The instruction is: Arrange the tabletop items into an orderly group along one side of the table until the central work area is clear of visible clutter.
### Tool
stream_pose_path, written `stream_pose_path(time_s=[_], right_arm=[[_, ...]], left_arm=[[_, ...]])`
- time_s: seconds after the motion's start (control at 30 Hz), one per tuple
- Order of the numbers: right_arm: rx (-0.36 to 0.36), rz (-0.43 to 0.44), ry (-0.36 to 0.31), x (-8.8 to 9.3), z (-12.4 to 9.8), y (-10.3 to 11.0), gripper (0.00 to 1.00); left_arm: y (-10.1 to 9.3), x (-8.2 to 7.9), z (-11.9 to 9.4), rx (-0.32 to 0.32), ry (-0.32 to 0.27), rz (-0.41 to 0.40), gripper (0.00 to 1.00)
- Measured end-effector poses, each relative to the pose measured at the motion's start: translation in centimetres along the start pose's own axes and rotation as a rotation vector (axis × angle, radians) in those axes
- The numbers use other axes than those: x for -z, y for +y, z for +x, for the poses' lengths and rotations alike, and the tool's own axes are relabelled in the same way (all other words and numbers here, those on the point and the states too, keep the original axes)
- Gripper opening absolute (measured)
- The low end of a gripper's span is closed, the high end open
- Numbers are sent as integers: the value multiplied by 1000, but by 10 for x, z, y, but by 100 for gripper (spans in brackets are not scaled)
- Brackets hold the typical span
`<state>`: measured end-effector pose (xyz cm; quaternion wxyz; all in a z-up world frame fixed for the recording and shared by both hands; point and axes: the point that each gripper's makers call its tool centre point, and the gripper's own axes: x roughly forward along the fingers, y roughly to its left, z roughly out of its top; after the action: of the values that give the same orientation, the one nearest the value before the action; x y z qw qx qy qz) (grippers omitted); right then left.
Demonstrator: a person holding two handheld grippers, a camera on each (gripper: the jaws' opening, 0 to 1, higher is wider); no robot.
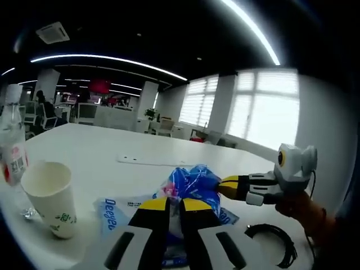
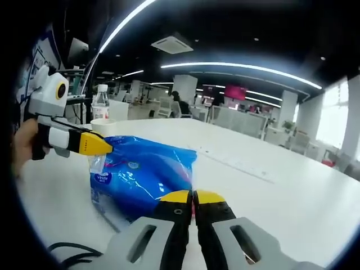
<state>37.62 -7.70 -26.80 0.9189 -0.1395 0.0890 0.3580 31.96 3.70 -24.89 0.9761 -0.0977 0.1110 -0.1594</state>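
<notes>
Both grippers pinch the blue tissue pack: left gripper and right gripper, jaws closed. I read its long axis as 9-to-3 between them; paper cup sits at 9.

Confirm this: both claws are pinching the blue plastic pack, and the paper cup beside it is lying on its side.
Wrong on the cup. The paper cup stands upright, open end up, as the left gripper view shows. The left claw and right claw are both shut on the blue plastic pack.

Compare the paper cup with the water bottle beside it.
The paper cup is short, opaque white with green print and open-topped; the water bottle is taller, clear plastic with a red and white label and a white cap on. The cup widens upward; the bottle narrows at its neck. Both stand upright on the white table.
</notes>
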Motion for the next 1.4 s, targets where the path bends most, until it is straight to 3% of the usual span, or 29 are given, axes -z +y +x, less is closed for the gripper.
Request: stream_pose_path(time_s=[0.57,0.93,1.1,1.4], right_arm=[[81,2,-17,-13,-35,-26,0],[147,101,-42,-16,-60,-50,0],[180,107,-40,-12,-72,-60,0],[202,207,-60,-7,-92,-76,0]], left_arm=[[-27,-15,11,79,-9,12,4],[-53,-22,26,138,-5,4,4],[-68,-19,35,168,7,12,3],[-86,-16,47,204,28,19,3]])
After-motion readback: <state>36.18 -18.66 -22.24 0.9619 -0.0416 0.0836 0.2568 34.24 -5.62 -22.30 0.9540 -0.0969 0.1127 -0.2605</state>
